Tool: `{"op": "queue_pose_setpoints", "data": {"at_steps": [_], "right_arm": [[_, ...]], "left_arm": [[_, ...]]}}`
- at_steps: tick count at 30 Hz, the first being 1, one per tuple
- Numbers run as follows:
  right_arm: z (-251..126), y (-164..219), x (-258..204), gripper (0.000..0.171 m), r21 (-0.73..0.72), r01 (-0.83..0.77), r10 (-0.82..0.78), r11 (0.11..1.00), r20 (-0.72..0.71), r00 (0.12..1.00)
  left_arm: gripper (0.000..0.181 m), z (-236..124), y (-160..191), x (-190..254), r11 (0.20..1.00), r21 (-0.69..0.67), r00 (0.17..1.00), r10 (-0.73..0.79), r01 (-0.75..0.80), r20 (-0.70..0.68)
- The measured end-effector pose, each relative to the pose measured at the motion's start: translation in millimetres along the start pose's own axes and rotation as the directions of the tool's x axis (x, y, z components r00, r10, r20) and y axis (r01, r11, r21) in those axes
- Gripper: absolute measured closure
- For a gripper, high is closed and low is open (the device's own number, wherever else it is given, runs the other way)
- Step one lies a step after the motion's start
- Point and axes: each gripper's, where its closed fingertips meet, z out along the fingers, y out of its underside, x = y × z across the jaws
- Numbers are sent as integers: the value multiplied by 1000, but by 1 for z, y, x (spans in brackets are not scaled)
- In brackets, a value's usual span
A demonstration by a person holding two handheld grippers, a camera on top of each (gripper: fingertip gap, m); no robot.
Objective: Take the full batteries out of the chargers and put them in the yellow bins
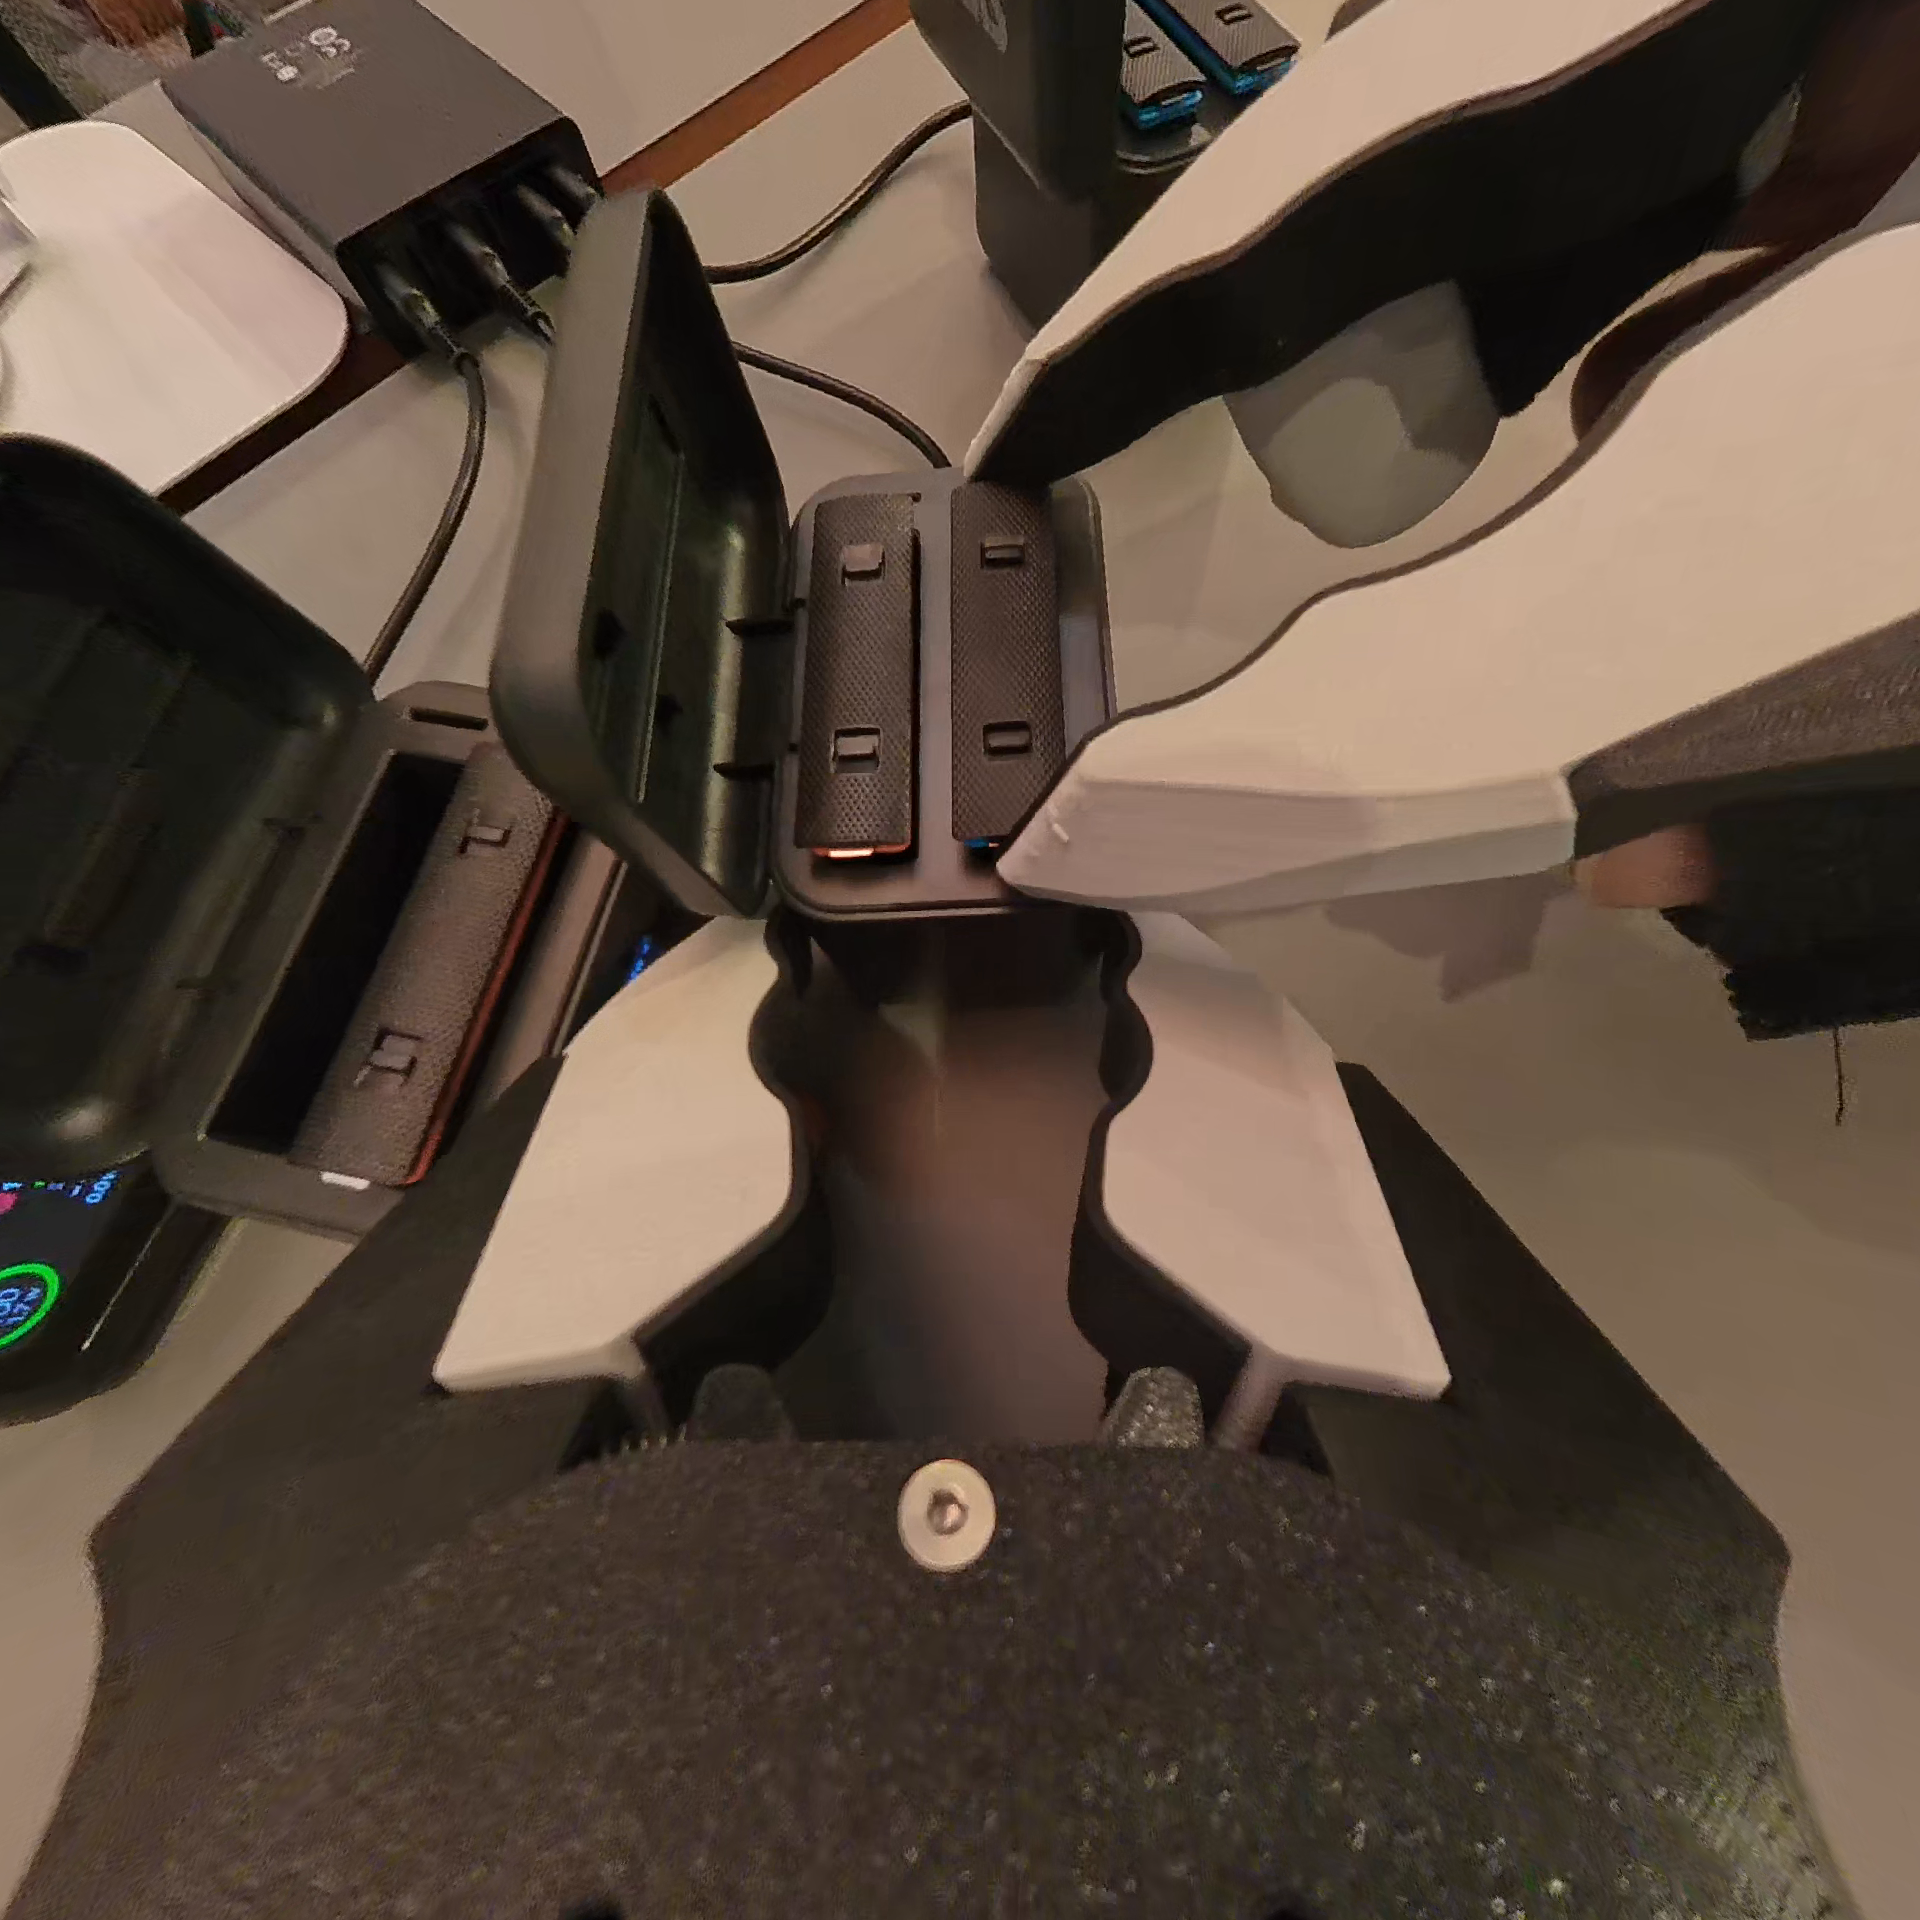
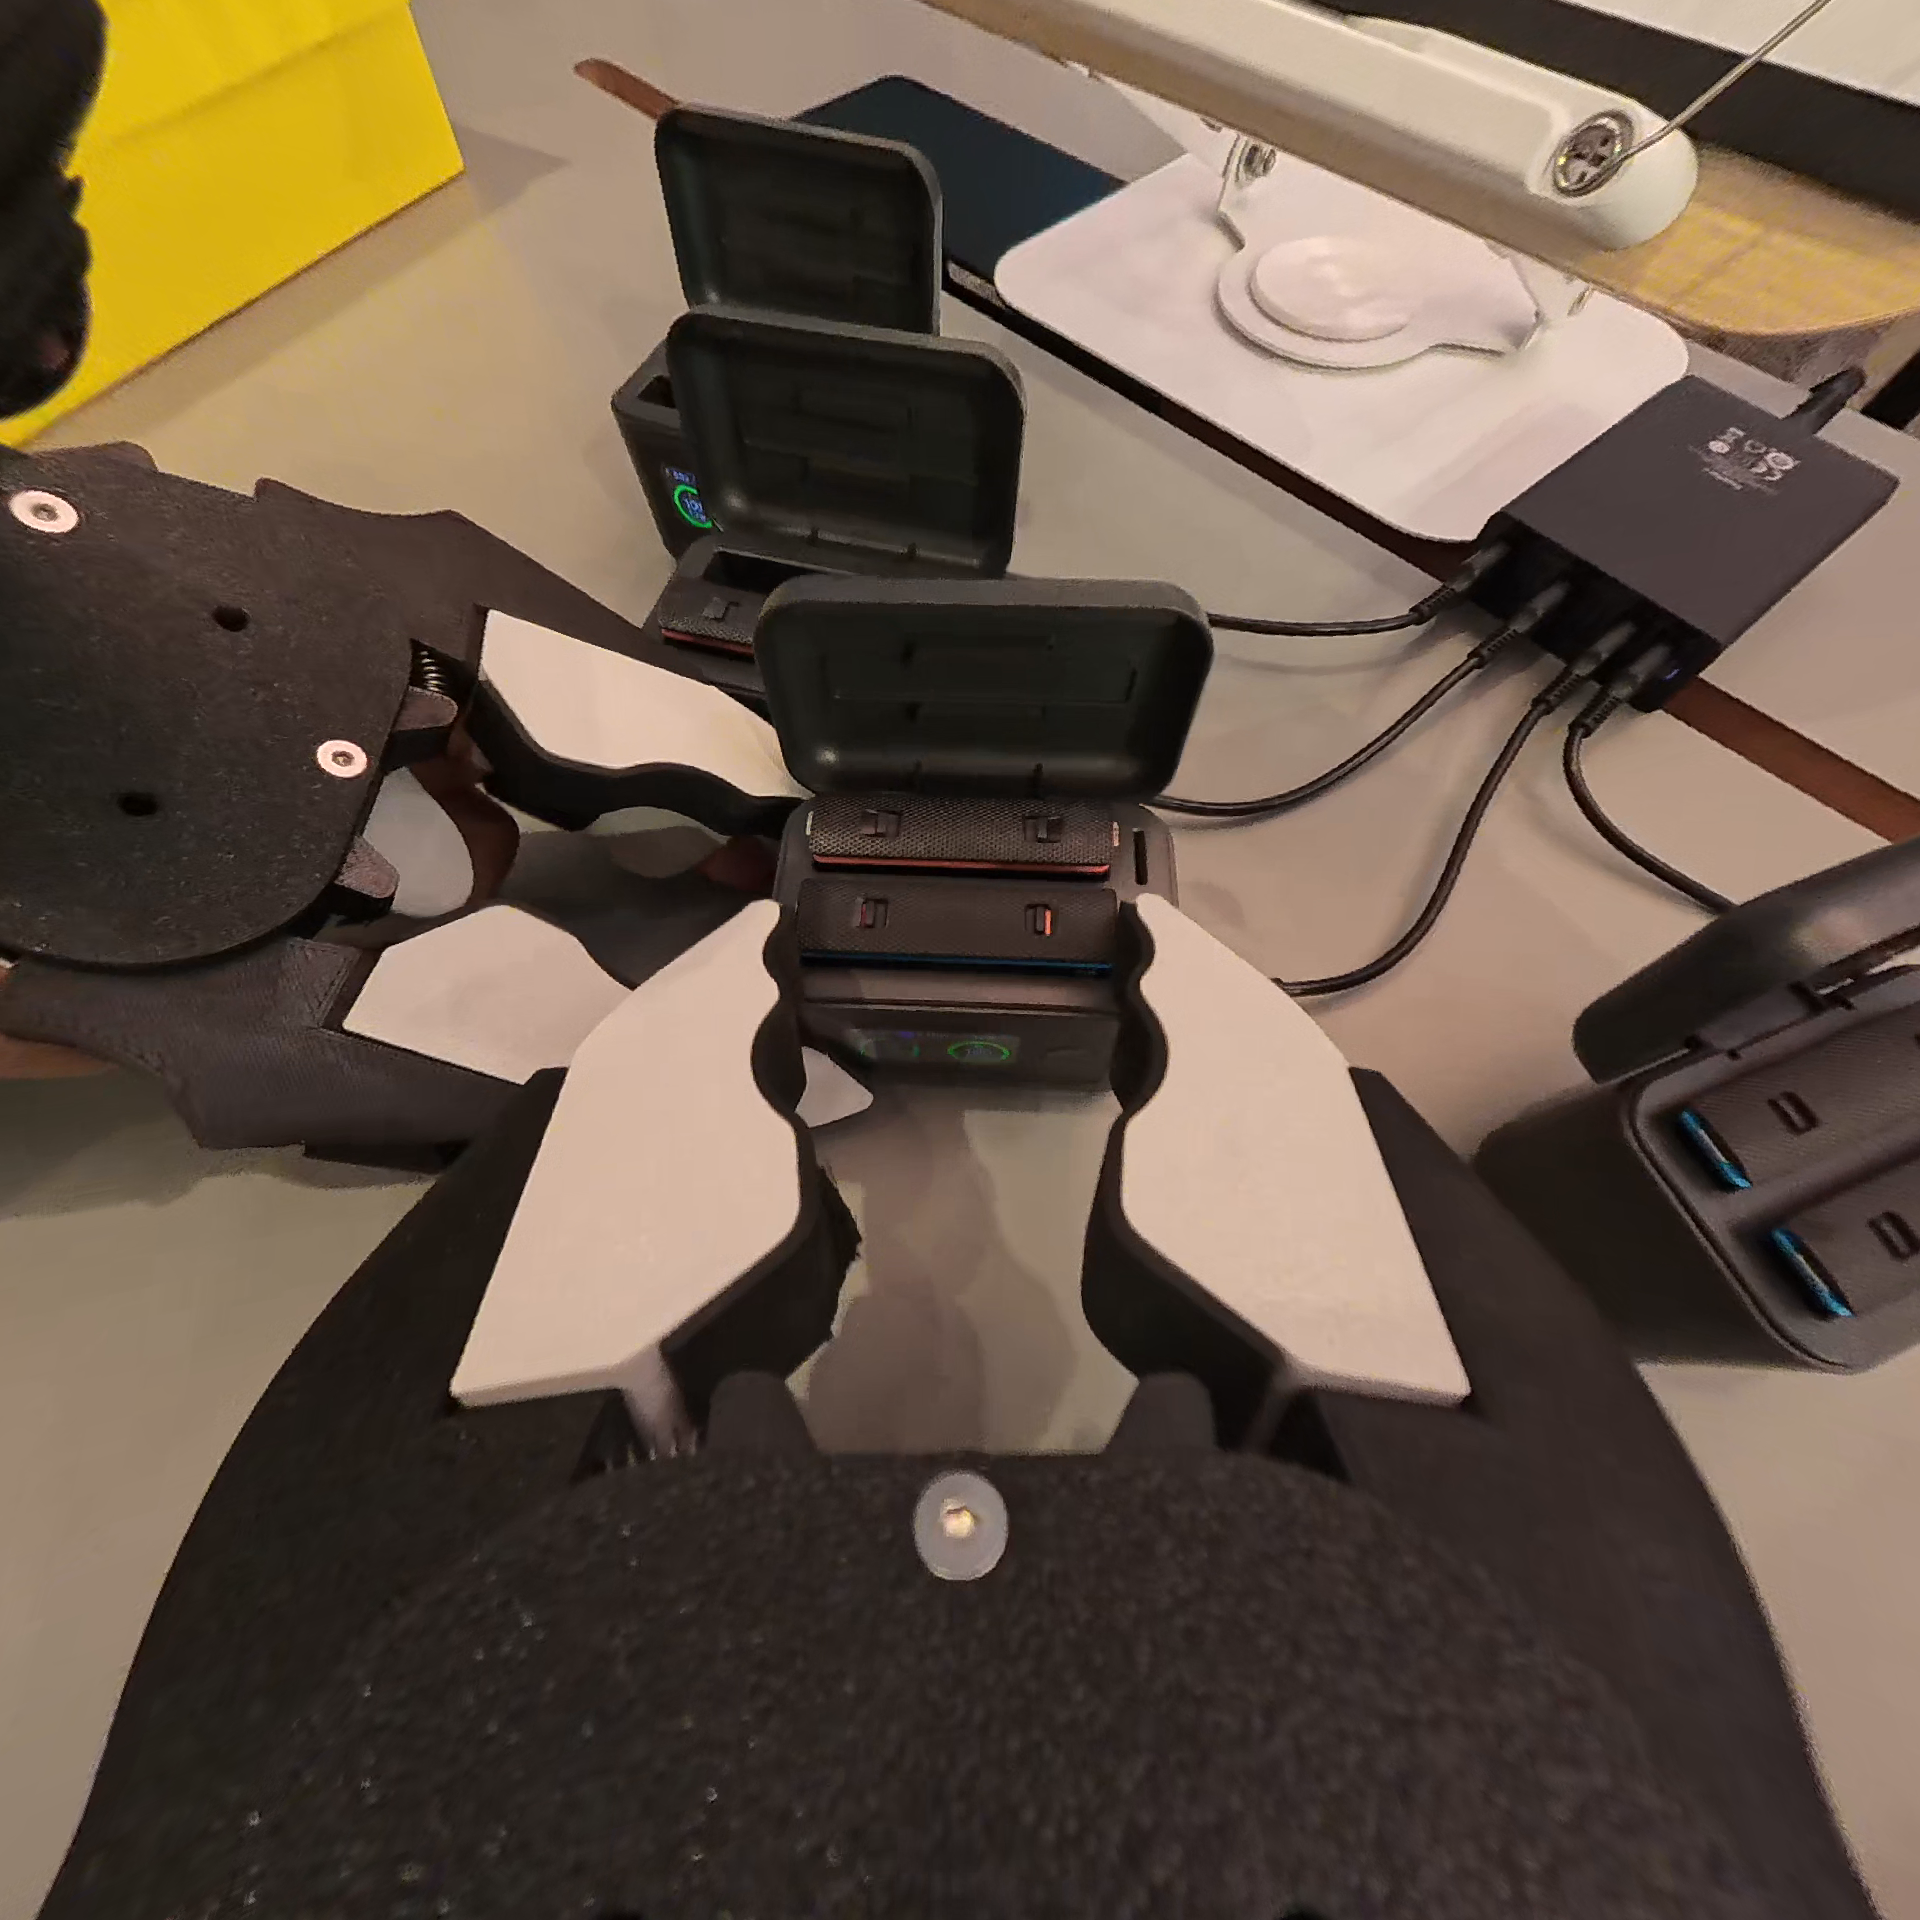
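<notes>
A dark charger [image 2: 1039,1060] stands with its lid [image 2: 982,686] open and a green ring lit on its front screen. It holds two black batteries, a red-edged one [image 2: 956,836] at the back and a blue-edged one [image 2: 935,930] in front. My right gripper [image 2: 956,940] is closed on the two ends of the blue-edged battery [image 1: 1003,644], which sits in its slot. My left gripper [image 1: 951,945] clamps the charger body from the side, and its fingers [image 2: 623,707] show at the left. A yellow bin [image 2: 260,156] stands at the far left.
Two more open chargers [image 2: 831,457] stand behind in a row, one with a red-edged battery [image 1: 416,935]. Another charger [image 2: 1766,1195] with blue-edged batteries is at the right. A black power hub [image 2: 1683,530] with cables and a white stand base [image 2: 1351,343] lie at the back right. My right fingertips sit around 5 cm from my left ones. It is some 20 cm from my right tips to the black power hub [image 2: 1683,530]. My left wrist view [image 1: 403,114] looks at it from another angle.
</notes>
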Motion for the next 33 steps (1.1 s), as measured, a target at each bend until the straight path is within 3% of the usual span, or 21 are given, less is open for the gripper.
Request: {"op": "queue_pose_setpoints", "data": {"at_steps": [2, 5, 9, 15, 21, 25, 33], "right_arm": [[-1, -1, 0, 114, 20, -9, 9, 1000, 1, 1000], [-25, -35, 5, 113, 201, -83, 79, 976, 26, 997], [-57, -60, 19, 113, 319, -22, 39, 948, -48, 998], [-69, -64, 21, 113, 342, -57, 65, 938, -13, 998], [-82, -69, 9, 113, 336, -106, 97, 936, 43, 994], [-92, -54, -20, 113, 311, -128, 101, 942, 100, 990], [-107, -22, -58, 113, 296, -242, 209, 924, 139, 968]], "left_arm": [[126, 0, -1, 0, 1000, 7, 1000, 9, -9, 3], [126, 0, 1, -2, 1000, -3, 1000, 28, -28, 12], [126, 0, 0, -2, 999, 3, 999, 34, -34, 16], [119, -19, 2, -3, 997, 43, 995, 60, -64, 79], [139, -64, -17, 10, 960, 218, 977, 142, -174, 156], [142, -88, -39, 39, 910, 365, 977, 149, -197, 156], [153, -98, -51, 68, 833, 429, 933, 270, -351, 239]]}}
